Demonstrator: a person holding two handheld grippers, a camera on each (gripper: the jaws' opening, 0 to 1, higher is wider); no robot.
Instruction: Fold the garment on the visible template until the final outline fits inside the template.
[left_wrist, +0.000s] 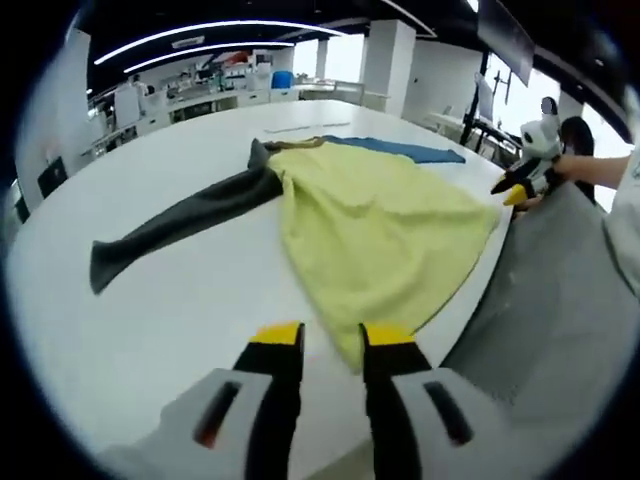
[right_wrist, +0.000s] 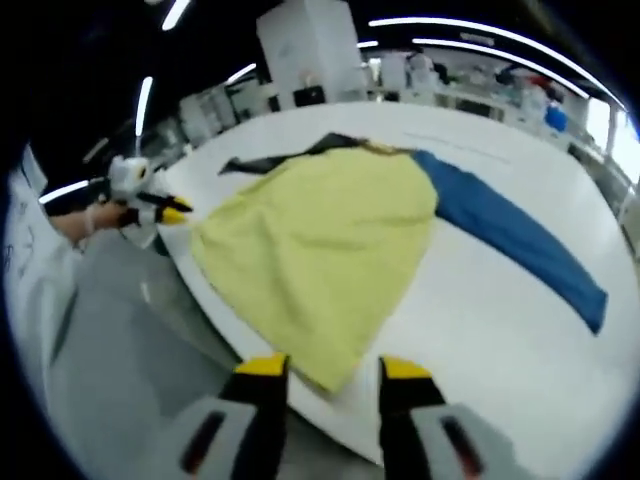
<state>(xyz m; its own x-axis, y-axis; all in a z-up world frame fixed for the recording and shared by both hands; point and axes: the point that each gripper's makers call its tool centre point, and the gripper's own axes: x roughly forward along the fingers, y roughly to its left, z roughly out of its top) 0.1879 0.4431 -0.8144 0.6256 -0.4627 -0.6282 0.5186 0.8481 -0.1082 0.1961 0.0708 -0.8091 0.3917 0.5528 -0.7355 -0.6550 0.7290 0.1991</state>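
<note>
Garment (left_wrist: 370, 225) flat on white table (left_wrist: 170, 320), yellow body frame centre, grey sleeve (left_wrist: 180, 220) upper left, blue sleeve (right_wrist: 515, 235) right, my left tool (left_wrist: 332, 345) and right tool (right_wrist: 325, 375) open, empty, at near hem.

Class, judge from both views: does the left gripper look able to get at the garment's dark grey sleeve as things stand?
Probably yes. The left gripper, jaws open, sits at the yellow hem; the grey sleeve lies flat on bare white table with nothing between.
</note>
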